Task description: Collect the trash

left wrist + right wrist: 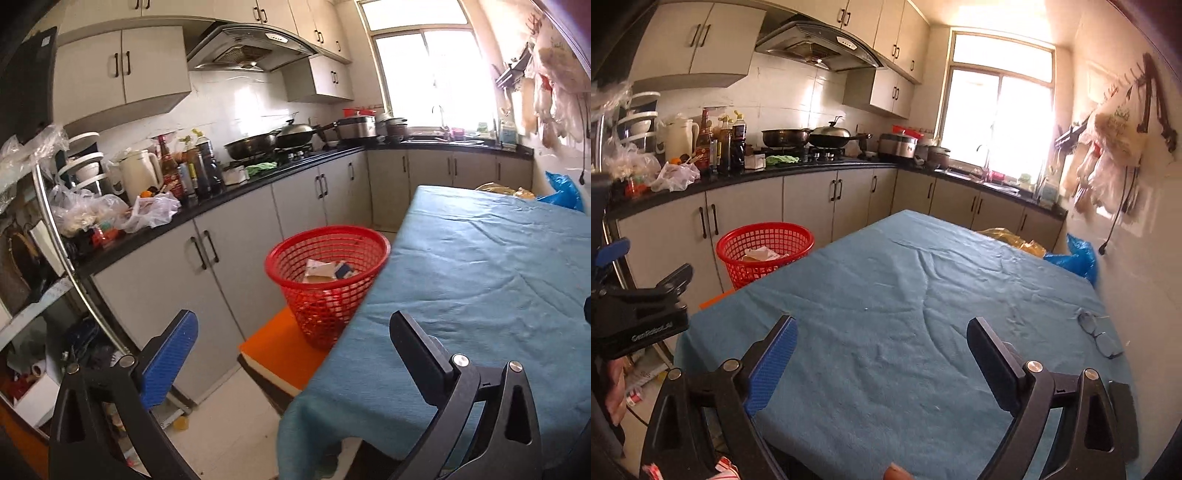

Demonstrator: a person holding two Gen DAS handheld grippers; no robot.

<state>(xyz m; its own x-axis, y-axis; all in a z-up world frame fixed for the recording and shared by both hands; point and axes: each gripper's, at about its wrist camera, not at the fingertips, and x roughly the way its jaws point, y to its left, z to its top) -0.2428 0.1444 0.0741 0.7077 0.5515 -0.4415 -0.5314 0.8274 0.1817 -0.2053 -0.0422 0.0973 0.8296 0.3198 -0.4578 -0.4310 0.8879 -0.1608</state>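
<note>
A red mesh basket (pixel 328 273) stands on an orange stool (pixel 280 350) beside the blue-clothed table (pixel 480 280); paper and card trash (pixel 327 271) lies inside. It also shows in the right wrist view (pixel 764 253), trash (pixel 761 254) inside. My left gripper (pixel 291 332) is open and empty, held over the table's left edge, short of the basket. My right gripper (pixel 882 339) is open and empty above the tablecloth (pixel 905 295). The left gripper's body (pixel 639 314) shows at the left of the right wrist view.
Eyeglasses (pixel 1099 334) lie at the table's right edge near the wall. Yellow (pixel 1012 238) and blue (pixel 1075 256) plastic bags sit past the table's far end. A black counter (pixel 221 199) holds bottles, bags, a kettle and pans. A shelf unit (pixel 33 258) stands at left.
</note>
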